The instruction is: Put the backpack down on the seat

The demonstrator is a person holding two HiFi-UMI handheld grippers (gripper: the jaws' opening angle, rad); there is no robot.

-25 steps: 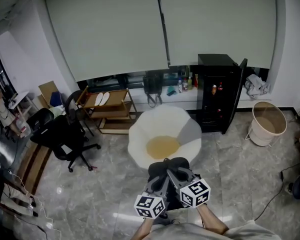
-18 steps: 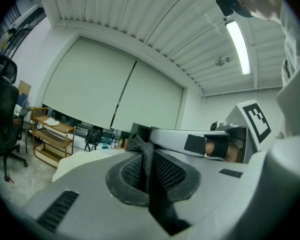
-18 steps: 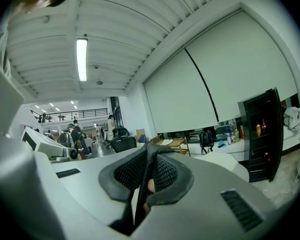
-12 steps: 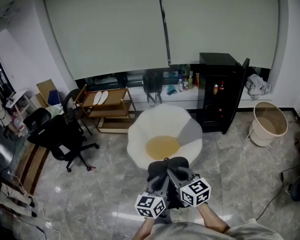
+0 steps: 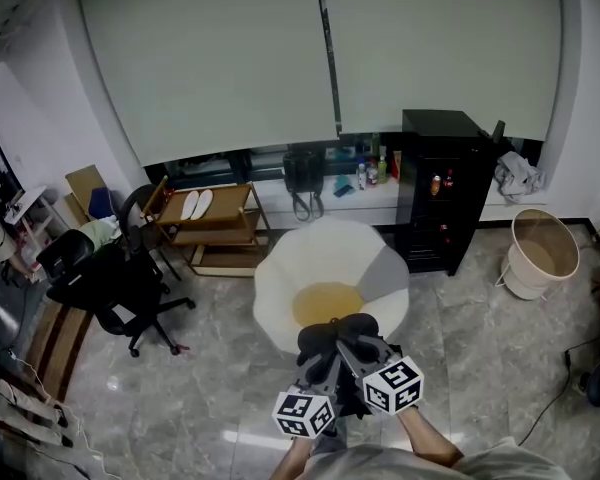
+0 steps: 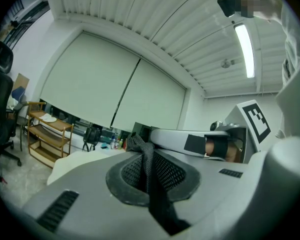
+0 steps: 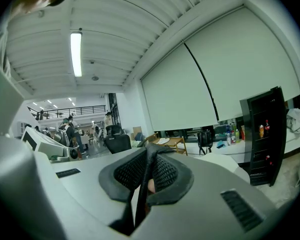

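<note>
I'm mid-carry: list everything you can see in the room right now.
backpack: one, black, hanging from both grippers just in front of the seat
seat: one, white, round, middle of the floor
cushion: one, yellow, in the seat
office chair: one, black, left
shelf cart: one, wooden, under the window
slippers: one pair, white, on the cart's top shelf
cabinet: one, black, right of the seat
bin: one, cream, far right
bag: one, black, window ledge
bottles: several, mixed colours, window ledge
blinds: two, pale, drawn down
left gripper: grey, shut on a backpack strap
right gripper: grey, shut on a backpack strap
</note>
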